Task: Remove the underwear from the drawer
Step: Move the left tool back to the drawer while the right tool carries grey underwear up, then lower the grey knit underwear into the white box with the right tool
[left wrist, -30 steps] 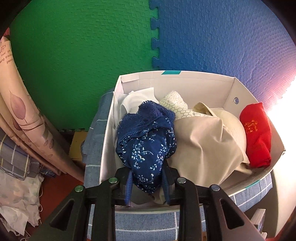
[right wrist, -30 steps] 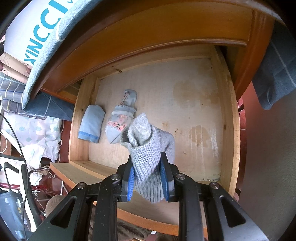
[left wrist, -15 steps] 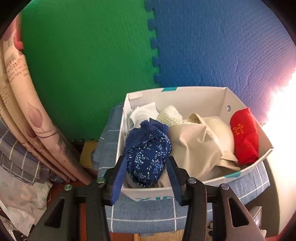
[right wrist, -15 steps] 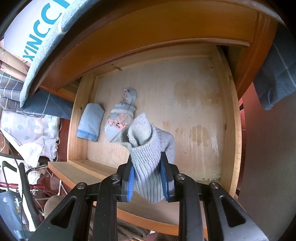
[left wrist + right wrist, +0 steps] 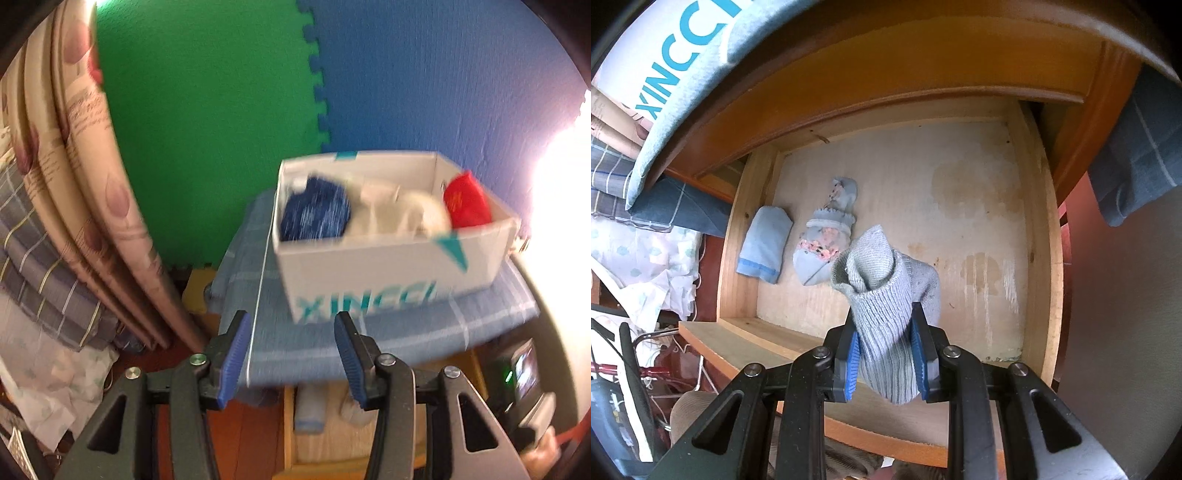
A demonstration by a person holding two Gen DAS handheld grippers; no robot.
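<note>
Now my right jaws [image 5: 886, 350] pinch the soft, light grey cloth [image 5: 882, 291] mid-fold; my left jaws [image 5: 291, 360], just opened, hold nothing.

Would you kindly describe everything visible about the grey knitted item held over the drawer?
The grey knitted item looks like soft ribbed fabric, rolled or bunched, with an open cuff-like fold at its upper end. The right claw is shut on its lower part, blue pads pressing both sides. It hangs above the open wooden drawer, apart from the two folded pieces lying there.
</note>
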